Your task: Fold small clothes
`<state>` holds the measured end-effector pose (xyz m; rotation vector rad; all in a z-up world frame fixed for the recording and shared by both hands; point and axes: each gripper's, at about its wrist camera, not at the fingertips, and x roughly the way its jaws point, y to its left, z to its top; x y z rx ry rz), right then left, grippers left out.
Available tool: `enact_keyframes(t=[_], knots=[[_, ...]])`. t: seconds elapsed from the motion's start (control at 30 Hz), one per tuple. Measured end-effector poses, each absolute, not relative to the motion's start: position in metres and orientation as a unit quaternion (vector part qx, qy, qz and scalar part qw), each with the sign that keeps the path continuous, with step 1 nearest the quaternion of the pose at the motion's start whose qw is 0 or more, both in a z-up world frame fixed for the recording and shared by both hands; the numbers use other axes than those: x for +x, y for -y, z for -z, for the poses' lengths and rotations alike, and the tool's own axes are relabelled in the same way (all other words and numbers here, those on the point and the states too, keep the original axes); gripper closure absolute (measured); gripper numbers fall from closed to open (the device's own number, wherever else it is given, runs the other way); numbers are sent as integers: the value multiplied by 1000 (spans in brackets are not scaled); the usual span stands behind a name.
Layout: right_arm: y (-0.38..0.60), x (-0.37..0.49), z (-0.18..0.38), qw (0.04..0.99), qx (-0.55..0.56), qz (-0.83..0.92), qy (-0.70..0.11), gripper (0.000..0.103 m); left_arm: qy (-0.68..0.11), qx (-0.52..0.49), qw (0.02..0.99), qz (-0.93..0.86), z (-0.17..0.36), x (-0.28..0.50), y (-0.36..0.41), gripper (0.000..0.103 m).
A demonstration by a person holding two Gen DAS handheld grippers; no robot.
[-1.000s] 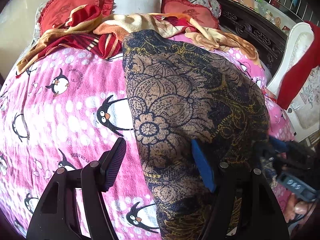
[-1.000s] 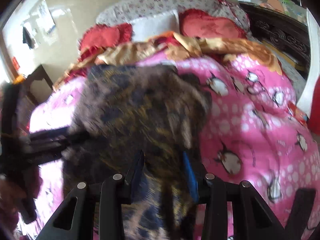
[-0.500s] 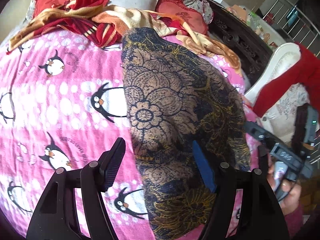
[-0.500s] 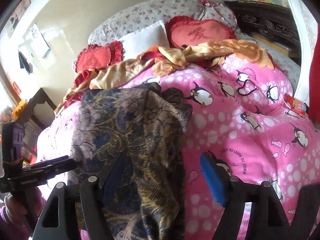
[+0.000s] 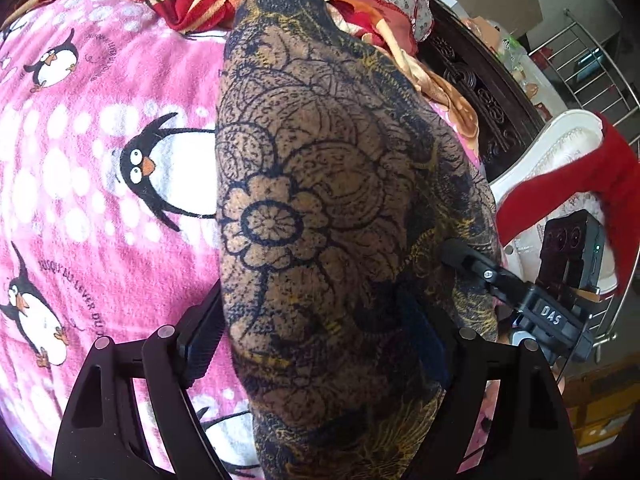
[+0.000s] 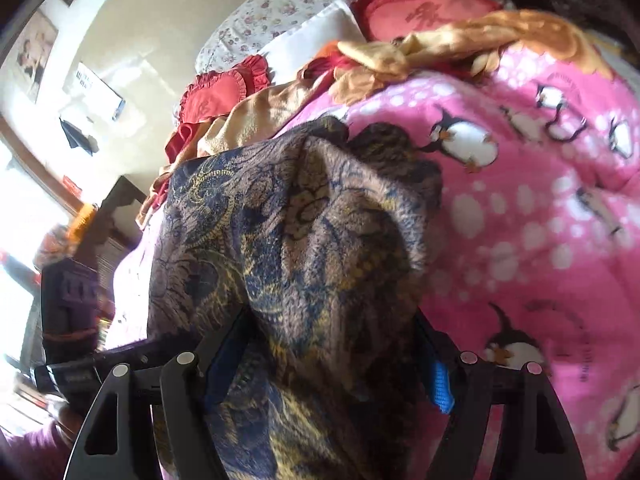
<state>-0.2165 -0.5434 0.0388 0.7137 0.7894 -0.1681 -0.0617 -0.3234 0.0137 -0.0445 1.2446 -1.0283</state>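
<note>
The dark navy and tan garment with a floral lace-like print (image 5: 328, 216) lay stretched across the pink fleece blanket printed with penguins and white dots (image 5: 92, 152), running from the near edge toward the heaped red and gold bedding (image 5: 192, 4) at the head of the bed. The left gripper (image 5: 316, 344) stood with its jaws spread wide; the cloth filled the gap between them and covered much of the right-hand finger, and no clamping was evident. From the left wrist view the right gripper (image 5: 516, 288) was seen at the garment's right edge. In the right wrist view the right gripper (image 6: 328, 364) likewise had its jaws well apart, with a bunched fold of the garment (image 6: 304, 248) lying loosely between the fingers. A red heart-shaped cushion (image 6: 420, 12) rested against the floral-print headboard pillow (image 6: 280, 4).
</note>
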Motion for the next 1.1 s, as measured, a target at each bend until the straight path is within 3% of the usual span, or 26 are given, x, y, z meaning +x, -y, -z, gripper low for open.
enact_keyframes(t=[0.03, 0.07, 0.1, 0.13, 0.2, 0.27, 0.57, 0.7, 0.77, 0.87, 1.0, 1.07, 1.1], knots=[[542, -216, -39, 858, 341, 85, -376, 39, -558, -20, 685, 467, -15, -62, 324, 23], [538, -215, -41, 861, 330, 90, -376, 47, -560, -21, 681, 472, -16, -63, 324, 38], [534, -216, -46, 866, 318, 91, -375, 55, -560, -19, 682, 471, -18, -62, 324, 42], [529, -216, -53, 869, 313, 84, -374, 69, -560, -18, 681, 471, -21, -62, 323, 53], [522, -217, -65, 871, 308, 78, -375, 73, -556, -19, 682, 475, -29, -61, 317, 68], [512, -217, -79, 872, 307, 65, -376, 75, -555, -27, 680, 478, -41, -63, 306, 71], [436, -225, -127, 862, 337, -10, -379, 75, -556, 0, 688, 466, -88, -89, 203, 71], [403, -228, -103, 838, 373, -26, -398, 72, -586, 10, 687, 430, -64, -96, 154, 71], [386, -225, -77, 822, 365, -8, -437, 65, -602, 27, 692, 398, -43, -98, 137, 71], [374, -229, -60, 816, 332, 43, -471, 63, -600, 17, 705, 379, -34, -101, 120, 62], [372, -241, -89, 837, 316, 65, -442, 62, -560, 19, 747, 359, -58, -108, 103, 54], [361, -240, -111, 858, 282, 54, -425, 62, -530, 26, 773, 348, -68, -112, 96, 30], [355, -237, -117, 864, 269, 45, -422, 62, -514, 23, 784, 347, -74, -115, 95, 29]])
